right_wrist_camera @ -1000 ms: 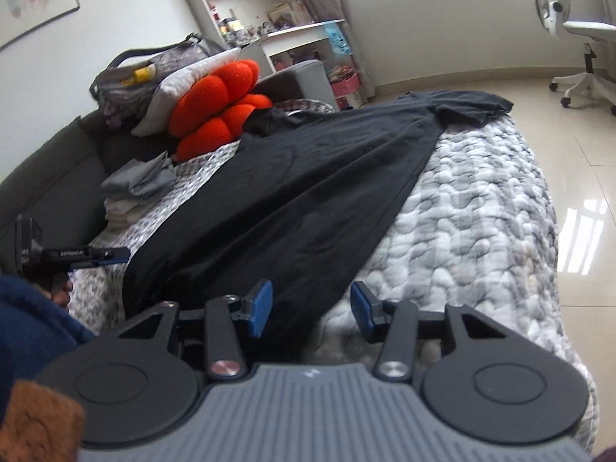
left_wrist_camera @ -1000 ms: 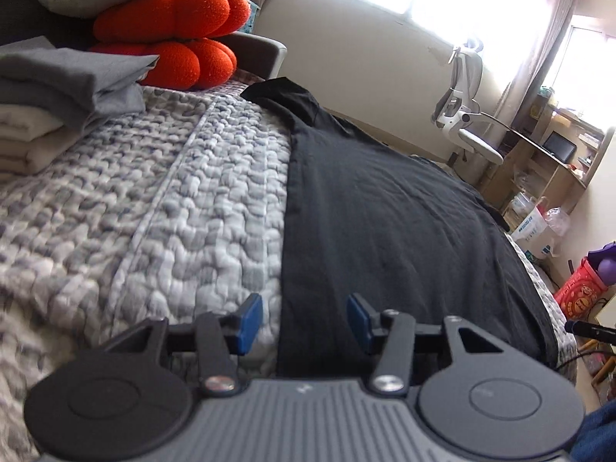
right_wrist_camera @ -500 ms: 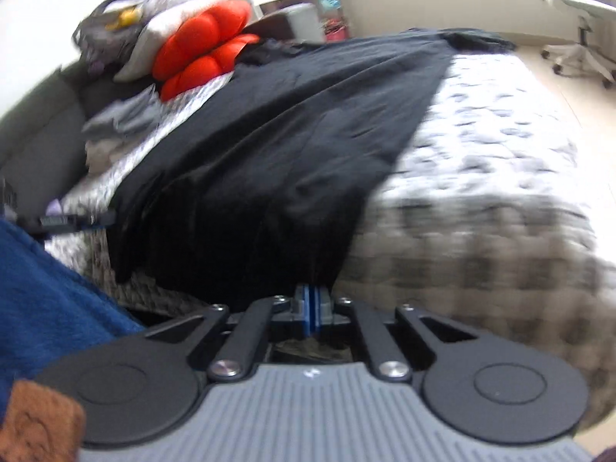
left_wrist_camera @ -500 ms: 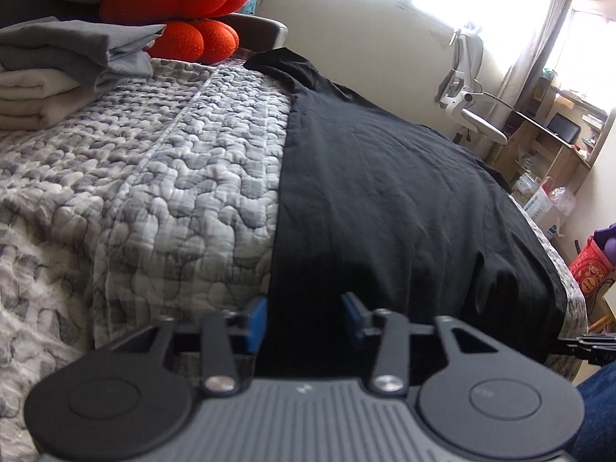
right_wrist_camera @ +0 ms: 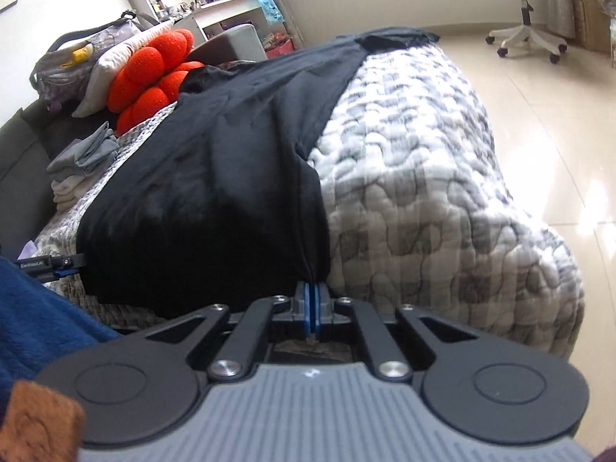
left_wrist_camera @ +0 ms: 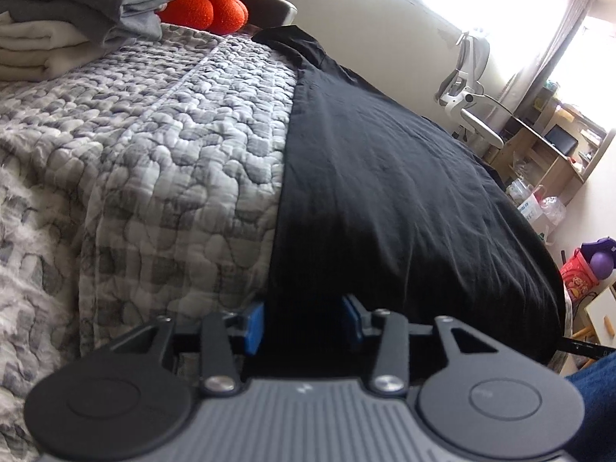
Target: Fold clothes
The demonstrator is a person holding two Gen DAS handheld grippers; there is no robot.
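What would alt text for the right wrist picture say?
The right gripper is shut on the near corner of a black garment spread over a grey quilt. Behind lie an orange cushion and folded clothes.

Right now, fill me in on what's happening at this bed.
A person is working with two handheld tongs on a black garment spread over a grey quilt. The right tongs are shut on the garment's near corner, bunching the cloth. The left tongs stand apart around the other near corner, having just opened a little, with the cloth between the pads. Folded clothes are stacked farther back.
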